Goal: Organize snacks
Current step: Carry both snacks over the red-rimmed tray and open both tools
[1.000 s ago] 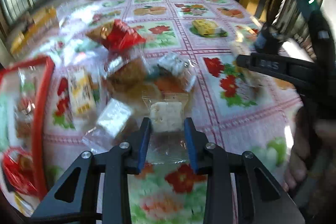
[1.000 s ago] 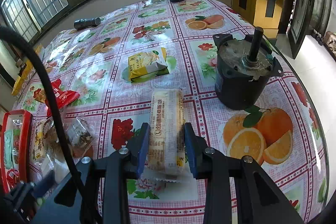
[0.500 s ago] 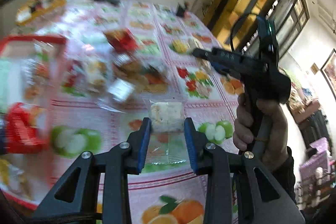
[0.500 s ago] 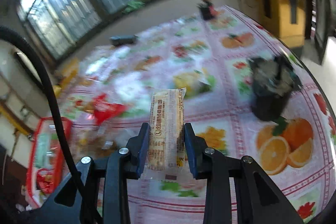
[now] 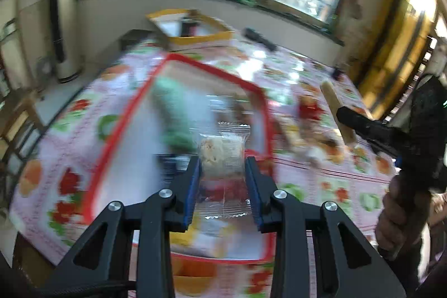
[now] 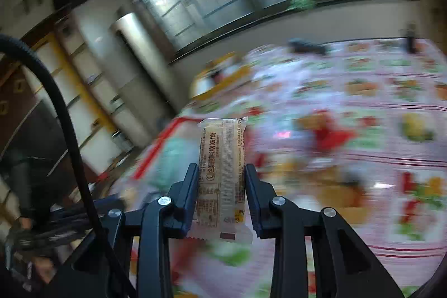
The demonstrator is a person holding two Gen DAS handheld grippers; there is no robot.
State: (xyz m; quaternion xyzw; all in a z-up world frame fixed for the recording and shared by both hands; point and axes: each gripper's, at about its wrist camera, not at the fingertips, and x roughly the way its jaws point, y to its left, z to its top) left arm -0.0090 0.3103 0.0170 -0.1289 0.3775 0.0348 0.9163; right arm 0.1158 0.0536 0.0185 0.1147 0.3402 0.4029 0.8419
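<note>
Fig.: both snacks in transit toward the red-rimmed bin (image 5: 178, 60). Square cracker pack (image 5: 220, 155), clear wrapper, sits clamped betw. the blue pads of my left gripper (image 5: 222, 164); pack points away from me, its far end hanging over the bin's near right part. Long biscuit bar (image 6: 222, 166) is clamped lengthwise in my right gripper (image 6: 222, 175), long axis running straight out along the fingers, far tip aimed at the bin's red rim (image 6: 164, 136), which lies ahead and to the left in that view. Key relation: bin is directly under and ahead of the left gripper, but off to the left of the right one, so left hand looks nearer the drop. Bin already holds a green packet (image 5: 173, 111) at centre; blurred. Loose snacks lie on the flowered tablecloth (image 5: 335, 186) right of the bin. Yellow tray (image 5: 195, 38) at far edge.
</note>
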